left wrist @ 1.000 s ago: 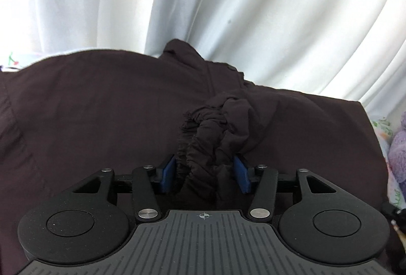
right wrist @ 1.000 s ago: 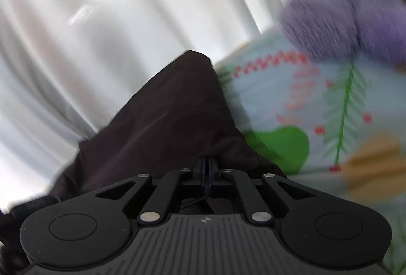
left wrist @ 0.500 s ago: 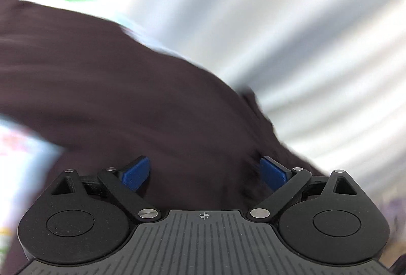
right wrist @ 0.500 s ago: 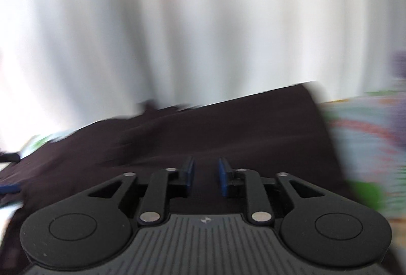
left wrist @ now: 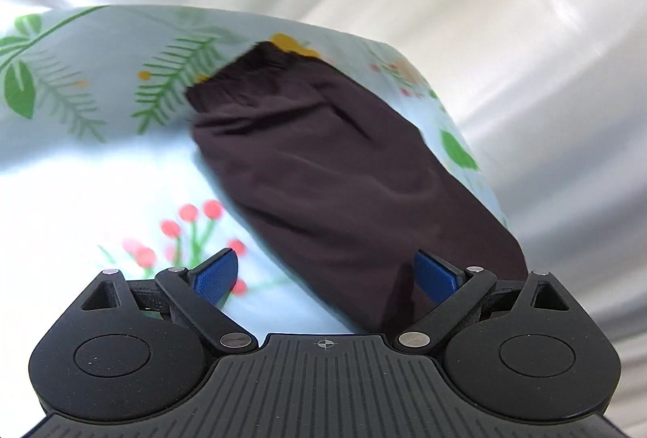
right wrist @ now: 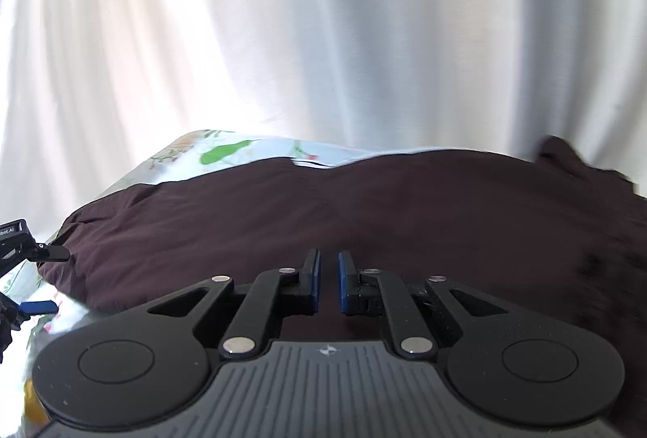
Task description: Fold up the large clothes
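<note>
A dark brown garment [right wrist: 364, 203] lies spread on a pale blue floral bedsheet [right wrist: 226, 153]. In the left wrist view one sleeve [left wrist: 331, 163] stretches away across the sheet [left wrist: 101, 155], with its gathered cuff at the far end. My left gripper [left wrist: 327, 272] is wide open and empty, just above the near end of the sleeve. My right gripper [right wrist: 328, 276] hovers over the body of the garment with its jaws a narrow gap apart and nothing between them. The left gripper also shows at the left edge of the right wrist view [right wrist: 38, 278].
White curtains [right wrist: 323, 33] hang close behind the bed on the far side. The sheet's edge drops off at the right in the left wrist view [left wrist: 485, 187].
My left gripper let go of the bunched fabric, opened wide and swung left toward the sleeve. My right gripper released the garment edge, opened slightly and turned over the garment body.
</note>
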A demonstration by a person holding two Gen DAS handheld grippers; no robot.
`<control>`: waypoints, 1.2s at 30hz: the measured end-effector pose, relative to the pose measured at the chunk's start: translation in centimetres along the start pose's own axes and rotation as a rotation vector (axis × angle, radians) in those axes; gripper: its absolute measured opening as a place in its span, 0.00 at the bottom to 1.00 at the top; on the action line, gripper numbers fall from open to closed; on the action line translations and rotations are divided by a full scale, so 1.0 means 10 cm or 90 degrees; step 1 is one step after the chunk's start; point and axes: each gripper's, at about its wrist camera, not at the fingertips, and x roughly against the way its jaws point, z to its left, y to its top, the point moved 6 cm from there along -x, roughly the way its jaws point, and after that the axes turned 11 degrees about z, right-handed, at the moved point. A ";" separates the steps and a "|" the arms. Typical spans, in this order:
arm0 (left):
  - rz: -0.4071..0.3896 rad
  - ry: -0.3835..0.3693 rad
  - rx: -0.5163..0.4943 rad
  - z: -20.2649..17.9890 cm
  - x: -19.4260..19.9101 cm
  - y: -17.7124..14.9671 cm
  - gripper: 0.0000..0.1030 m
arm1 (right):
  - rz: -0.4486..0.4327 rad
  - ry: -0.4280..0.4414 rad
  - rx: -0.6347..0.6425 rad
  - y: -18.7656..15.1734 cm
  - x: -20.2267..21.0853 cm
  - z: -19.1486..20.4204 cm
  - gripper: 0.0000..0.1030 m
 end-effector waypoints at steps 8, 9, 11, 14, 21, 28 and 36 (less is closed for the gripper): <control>-0.044 -0.025 0.025 0.08 -0.04 0.27 0.93 | 0.034 -0.019 0.042 -0.23 -0.53 0.27 0.06; -0.047 -0.033 0.031 0.09 -0.05 0.30 0.91 | 0.029 -0.018 0.048 -0.25 -0.53 0.28 0.06; -0.055 -0.044 0.048 0.13 -0.05 0.34 0.80 | 0.032 -0.015 0.052 -0.25 -0.49 0.26 0.06; -0.056 -0.069 0.091 0.23 -0.09 0.39 0.47 | 0.041 0.000 0.047 -0.21 -0.42 0.23 0.06; -0.065 -0.130 0.085 0.23 0.12 0.47 0.19 | 0.053 -0.007 -0.009 -0.24 -0.45 0.08 0.04; -0.128 -0.222 -0.113 -0.76 0.77 0.30 0.14 | 0.035 0.020 -0.006 -0.29 -0.45 0.01 0.04; -0.086 -0.360 -0.410 -2.31 0.91 -0.95 0.14 | -0.040 0.239 -0.239 -0.27 0.41 -0.63 0.24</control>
